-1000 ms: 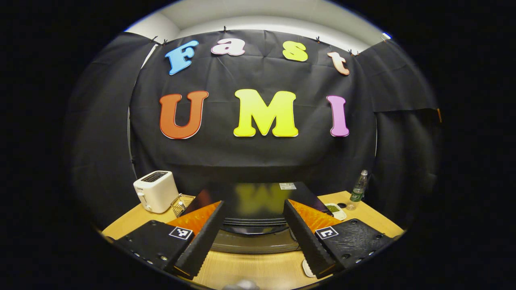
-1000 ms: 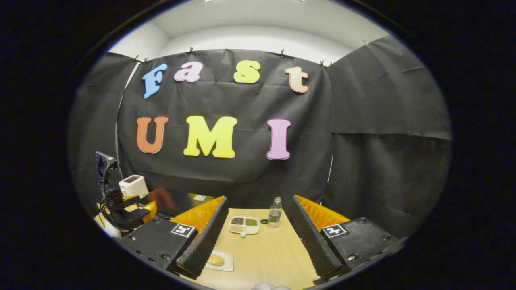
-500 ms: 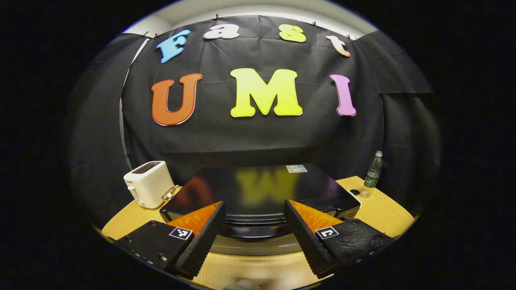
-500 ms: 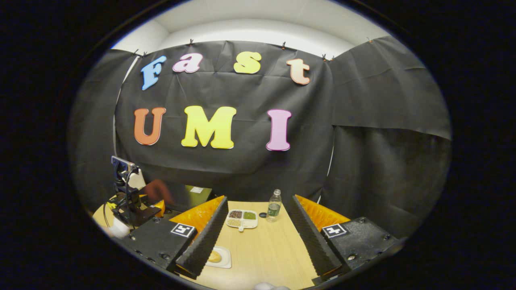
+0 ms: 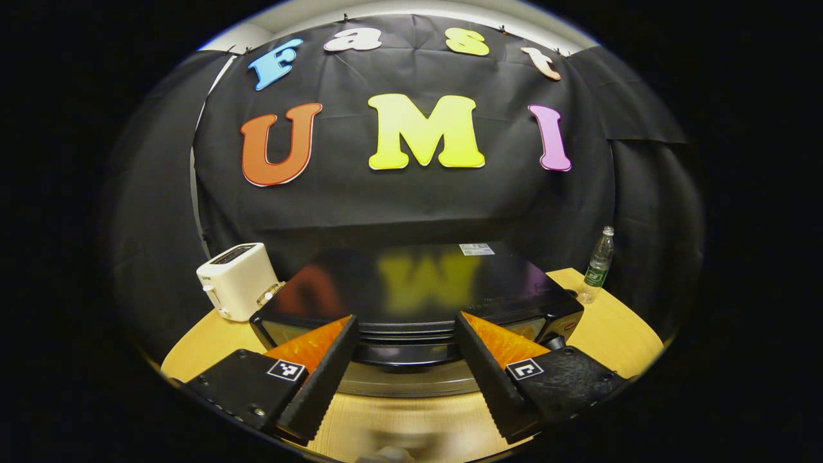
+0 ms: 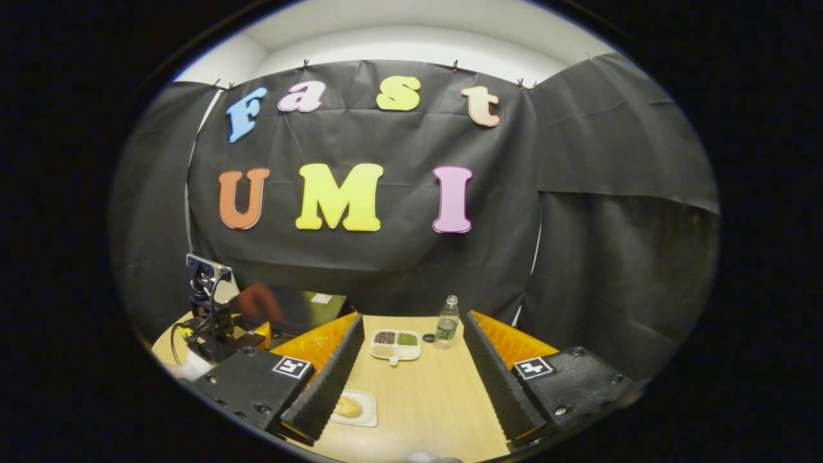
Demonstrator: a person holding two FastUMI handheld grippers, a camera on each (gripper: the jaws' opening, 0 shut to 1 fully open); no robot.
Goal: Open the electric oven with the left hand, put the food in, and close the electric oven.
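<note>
- Left gripper view: left gripper, jaws spread and empty, poised above the electric oven, handle between its fingers; door judged not yet opened.
- Right gripper view: right gripper, released, holding nothing.
- Food: on small white plate, wooden table, well apart from oven.
- Remaining: every step.

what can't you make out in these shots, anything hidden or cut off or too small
- Oven front, left gripper view: the left gripper fingers and the steep angle hide the door and handle, so whether it is open is unclear.
- Food on the small plate, right gripper view: partly behind a finger, too small to identify.
- Divided tray, right gripper view: contents too small to name.
- Toaster slots, left gripper view: inside not visible.
</note>
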